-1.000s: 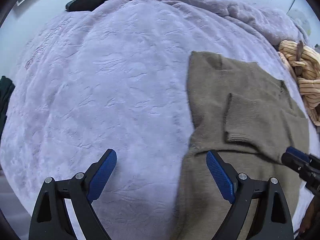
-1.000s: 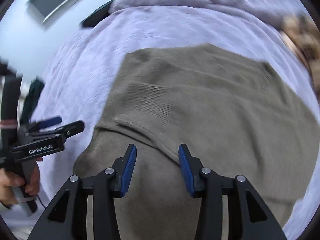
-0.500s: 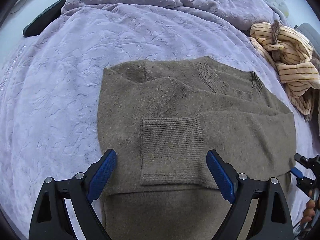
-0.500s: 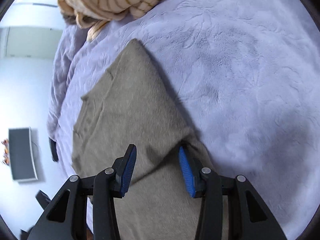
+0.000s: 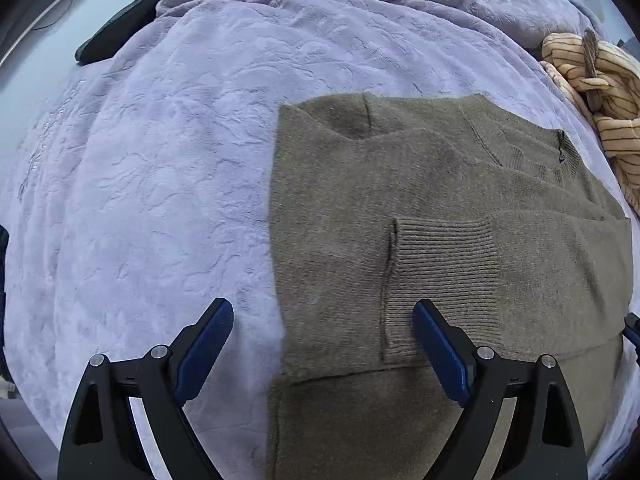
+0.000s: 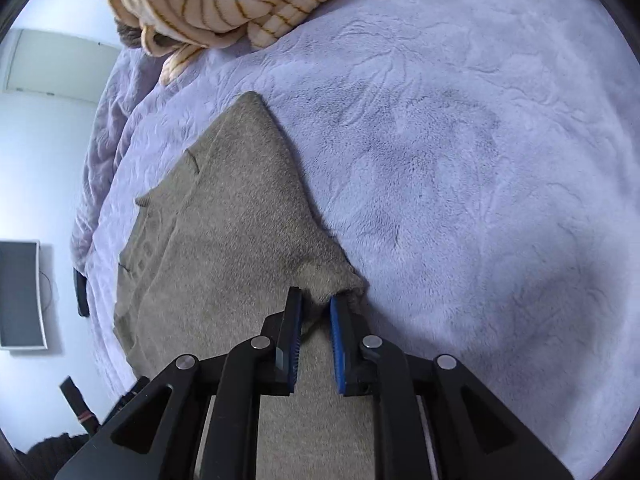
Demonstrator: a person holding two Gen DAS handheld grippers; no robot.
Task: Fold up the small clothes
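Sweater (image 5: 440, 208) lies flat on the bed (image 5: 160, 184), right of centre in the left view, 1 cuff folded across it. Right tongs (image 6: 316, 308) are closing on its bunched corner at lower centre (only a thin pinch), so the knit may slip free when lifted. Left tongs (image 5: 324, 340) gape wide, holding nothing, leaving the far edge to drag.

Left gripper (image 5: 322, 344): jaws wide apart, pointing steeply down.
Right gripper (image 6: 316, 320): jaws closing, pointing steeply down, cloth between pads.
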